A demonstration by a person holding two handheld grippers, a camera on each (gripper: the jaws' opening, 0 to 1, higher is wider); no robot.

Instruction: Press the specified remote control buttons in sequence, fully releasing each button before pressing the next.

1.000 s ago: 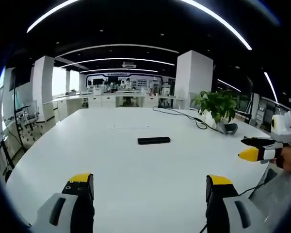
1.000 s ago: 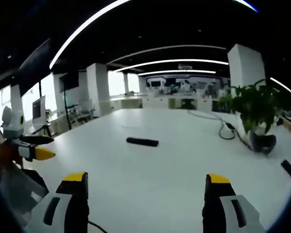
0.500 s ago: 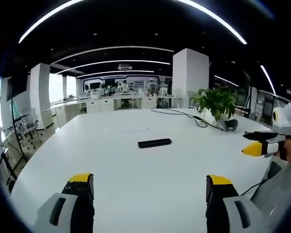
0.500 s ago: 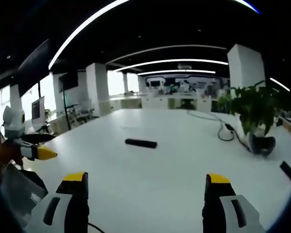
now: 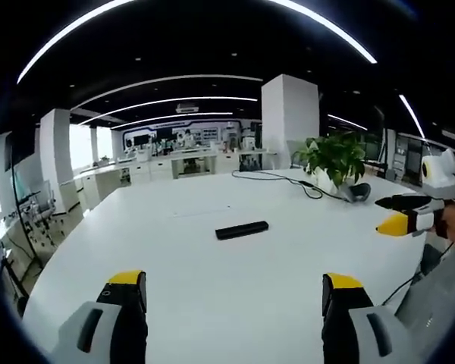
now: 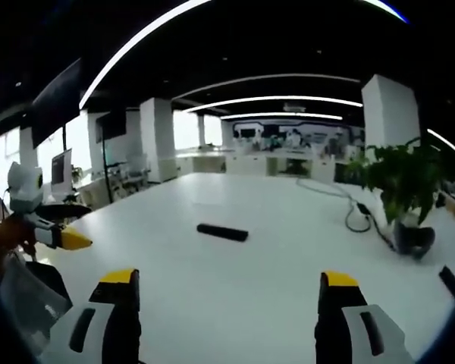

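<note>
A slim black remote control [image 5: 242, 229] lies flat near the middle of the long white table [image 5: 182, 258]; the right gripper view has the same remote [image 6: 222, 232] ahead. My left gripper [image 5: 235, 287] is open, its yellow-tipped jaws wide apart well short of the remote. My right gripper [image 6: 226, 284] is open too, with nothing between its jaws. The right gripper [image 5: 406, 221] enters the left gripper view from the right, held by a hand. In the right gripper view the left gripper [image 6: 53, 233] shows at the left edge.
A potted green plant [image 5: 338, 161] stands at the table's far right, with a black cable [image 5: 284, 180] running to it and a dark round object [image 5: 358, 193] beside it. Another dark item [image 6: 449, 280] lies near the right edge. Desks and pillars fill the room behind.
Both views have shifted and tilted slightly with the hands. The remote lies where it was, and both grippers stay open.
</note>
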